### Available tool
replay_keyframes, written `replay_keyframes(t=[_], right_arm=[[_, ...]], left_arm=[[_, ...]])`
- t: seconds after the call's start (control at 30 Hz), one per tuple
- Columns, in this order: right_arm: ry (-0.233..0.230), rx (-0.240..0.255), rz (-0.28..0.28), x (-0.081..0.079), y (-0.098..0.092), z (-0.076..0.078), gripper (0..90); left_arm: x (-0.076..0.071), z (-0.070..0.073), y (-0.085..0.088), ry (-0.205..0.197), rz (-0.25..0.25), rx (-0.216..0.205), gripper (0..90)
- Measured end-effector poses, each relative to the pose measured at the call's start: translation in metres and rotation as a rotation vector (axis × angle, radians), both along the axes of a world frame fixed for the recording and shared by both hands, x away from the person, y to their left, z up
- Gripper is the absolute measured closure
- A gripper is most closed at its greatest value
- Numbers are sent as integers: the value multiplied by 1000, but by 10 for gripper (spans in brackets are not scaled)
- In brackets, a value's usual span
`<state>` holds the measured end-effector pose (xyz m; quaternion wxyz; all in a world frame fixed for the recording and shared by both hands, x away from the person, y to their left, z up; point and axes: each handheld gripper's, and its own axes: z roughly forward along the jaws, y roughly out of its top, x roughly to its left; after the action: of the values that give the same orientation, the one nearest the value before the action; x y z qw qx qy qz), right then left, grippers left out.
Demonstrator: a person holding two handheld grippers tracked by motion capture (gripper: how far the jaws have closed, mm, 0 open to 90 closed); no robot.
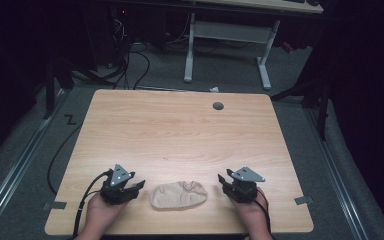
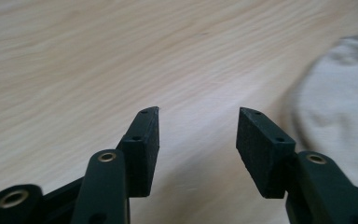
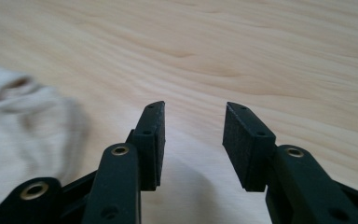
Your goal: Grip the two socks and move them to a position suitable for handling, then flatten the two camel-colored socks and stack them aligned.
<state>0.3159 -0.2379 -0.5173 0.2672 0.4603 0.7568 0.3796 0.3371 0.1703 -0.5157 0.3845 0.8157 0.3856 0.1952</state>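
Observation:
A crumpled beige sock (image 1: pixel 179 195) lies on the wooden table (image 1: pixel 180 135) near its front edge, between the two grippers. My left gripper (image 1: pixel 137 185) rests just left of it, held by a hand, with its jaws open and nothing between them. My right gripper (image 1: pixel 222 180) sits just right of the sock, also open and empty. In the left gripper view the left gripper (image 2: pixel 198 112) points at bare wood, with the sock (image 2: pixel 340 116) to its right. The right gripper (image 3: pixel 194 106) in its own view likewise faces bare wood, and the sock (image 3: pixel 23 121) lies blurred to the left.
A round grey grommet (image 1: pixel 218 105) sits near the table's far edge. Beyond the table stands a white desk frame (image 1: pixel 227 45), with cables on the dark floor (image 1: pixel 130 65). Black cables trail from both grippers over the front edge.

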Motion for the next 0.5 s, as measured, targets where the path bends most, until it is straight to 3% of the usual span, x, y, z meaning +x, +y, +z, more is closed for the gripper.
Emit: replay_keyframes(t=[0.03, 0.07, 0.27, 0.37, 0.5], right_arm=[[0, 0, 0, 0, 0, 0, 582], [0, -4, -45, 5, -12, -2, 577], [34, 28, -177, 16, -48, -10, 555], [29, 42, -215, 14, -59, -10, 552], [15, 41, -210, 11, -62, -7, 551]], left_arm=[[0, 0, 0, 0, 0, 0, 486], [7, 0, 13, -1, 39, 6, 483], [24, -1, 50, 28, 156, -59, 477], [28, -1, 57, 38, 178, -70, 474], [28, -3, 56, 44, 169, -68, 473]])
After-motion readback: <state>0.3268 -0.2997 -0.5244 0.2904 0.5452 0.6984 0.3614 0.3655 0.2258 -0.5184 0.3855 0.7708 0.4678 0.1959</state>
